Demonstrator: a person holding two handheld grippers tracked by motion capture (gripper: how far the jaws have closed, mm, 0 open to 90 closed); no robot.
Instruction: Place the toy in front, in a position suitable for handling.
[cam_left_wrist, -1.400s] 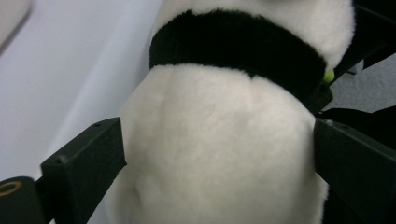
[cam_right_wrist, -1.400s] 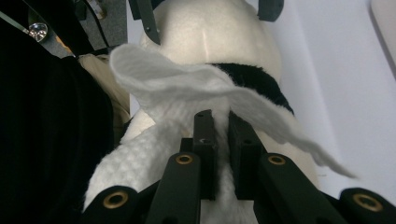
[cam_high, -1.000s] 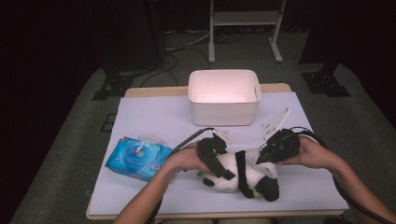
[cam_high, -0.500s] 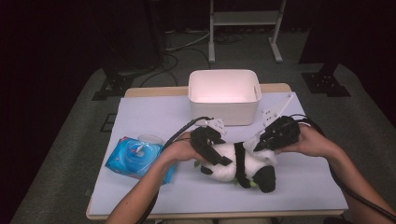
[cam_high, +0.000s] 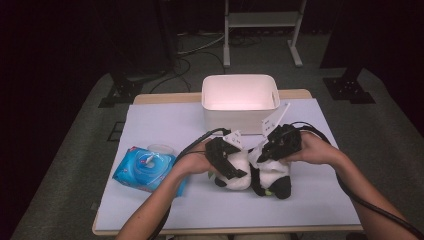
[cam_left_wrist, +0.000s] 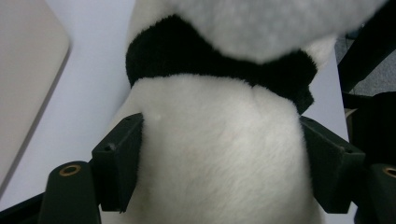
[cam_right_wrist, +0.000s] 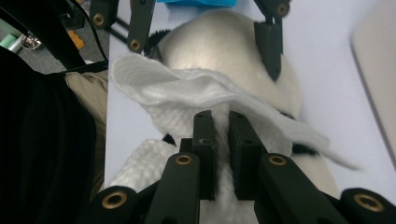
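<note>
Table (cam_high: 150, 125), pale cover. White bin (cam_high: 240, 100) at far middle. Blue wipes pack (cam_high: 145, 170) at left. Plush panda (cam_high: 255, 172) at near centre, lying on the cover. Left gripper (cam_high: 225, 159) and right gripper (cam_high: 275, 147), each in a hand, set on the panda.

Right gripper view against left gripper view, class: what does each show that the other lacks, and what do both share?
Right gripper view: a white wipe pinched in the right gripper, and the blue wipes pack.
Left gripper view: the panda's black band, its white body pressed by the left gripper's fingers.
Both: the toy panda and the table.
</note>
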